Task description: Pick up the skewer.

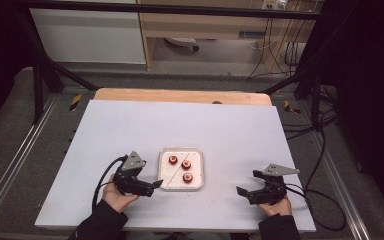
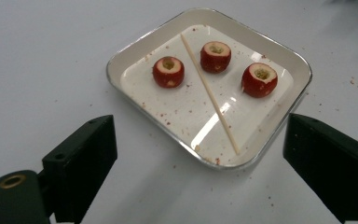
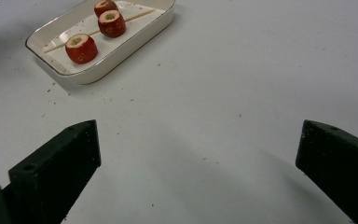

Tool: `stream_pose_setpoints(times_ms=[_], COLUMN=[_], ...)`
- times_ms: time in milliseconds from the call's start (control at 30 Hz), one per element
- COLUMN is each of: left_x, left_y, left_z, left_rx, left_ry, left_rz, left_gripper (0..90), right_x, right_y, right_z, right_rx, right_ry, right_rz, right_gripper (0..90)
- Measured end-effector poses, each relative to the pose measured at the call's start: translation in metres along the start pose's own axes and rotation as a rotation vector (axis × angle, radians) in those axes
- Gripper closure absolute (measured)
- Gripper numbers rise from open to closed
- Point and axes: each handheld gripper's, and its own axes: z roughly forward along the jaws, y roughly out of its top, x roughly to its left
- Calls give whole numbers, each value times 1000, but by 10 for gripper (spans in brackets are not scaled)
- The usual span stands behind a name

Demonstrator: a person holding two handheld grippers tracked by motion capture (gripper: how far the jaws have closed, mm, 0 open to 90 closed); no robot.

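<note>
A white rimmed tray (image 1: 198,159) lies on the table's near middle. It holds three cored red fruits (image 1: 173,160) (image 1: 186,164) (image 1: 188,177) and a thin wooden skewer (image 1: 172,176) lying loose and slanted. My left gripper (image 1: 152,187) is open just left of the tray, pointing at its near corner. In the left gripper view the tray (image 2: 114,63), the fruits (image 2: 168,71) (image 2: 216,56) (image 2: 259,79) and the skewer (image 2: 209,93) sit just beyond my open left gripper (image 2: 200,140). My right gripper (image 1: 246,182) is open and empty, well right of the tray, over bare table (image 3: 198,135).
Red crumbs speckle the tray floor and the white tabletop (image 1: 180,125) around it. A wooden strip (image 1: 180,95) borders the far edge. Cables (image 1: 325,150) trail off the right side, and black frame bars (image 1: 40,85) stand at both far corners.
</note>
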Motion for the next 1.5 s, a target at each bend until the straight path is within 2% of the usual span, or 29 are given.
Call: stream_pose_setpoints(times_ms=[200, 300, 400, 433, 467, 500, 533, 600, 633, 1000, 1267, 1500], left_x=[-11, -15, -19, -20, -21, -22, -22, -24, -24, -29, -32, -38], left_y=[12, 14, 15, 15, 15, 15, 15, 15, 15, 9, 8, 8], left_z=[22, 31, 40, 42, 45, 47, 48, 52, 53, 62, 64, 65], left_rx=[38, 62, 88, 95, 98, 103, 105, 112, 112, 110, 102, 98], left_ry=[9, 17, 47, 52, 59, 69, 78, 94, 96, 95, 112, 153], left_rz=[-10, -16, -11, -14, -14, -16, -15, -25, -33, -65, -74, -69], left_gripper=[167, 266, 327, 385, 385, 452, 452, 527, 527, 760, 812, 852], right_x=[0, 0, 0, 0, 0, 0, 0, 0, 0, 0, 0, 0], right_y=[0, 0, 0, 0, 0, 0, 0, 0, 0, 0, 0, 0], right_z=[-1, -1, 0, -1, -1, 0, 0, 0, 0, 0, 0, 0], right_rx=[-3, -3, -5, -4, -4, -5, -5, -3, -3, -4, -3, -2], right_ry=[2, 4, 3, 5, 5, 4, 4, 5, 5, 8, 8, 10], right_rz=[-2, -2, 0, 0, 0, 0, 0, 2, 2, 2, 3, 1], right_gripper=[5, 5, 5, 5, 5, 5, 5, 5, 5, 5, 5, 5])
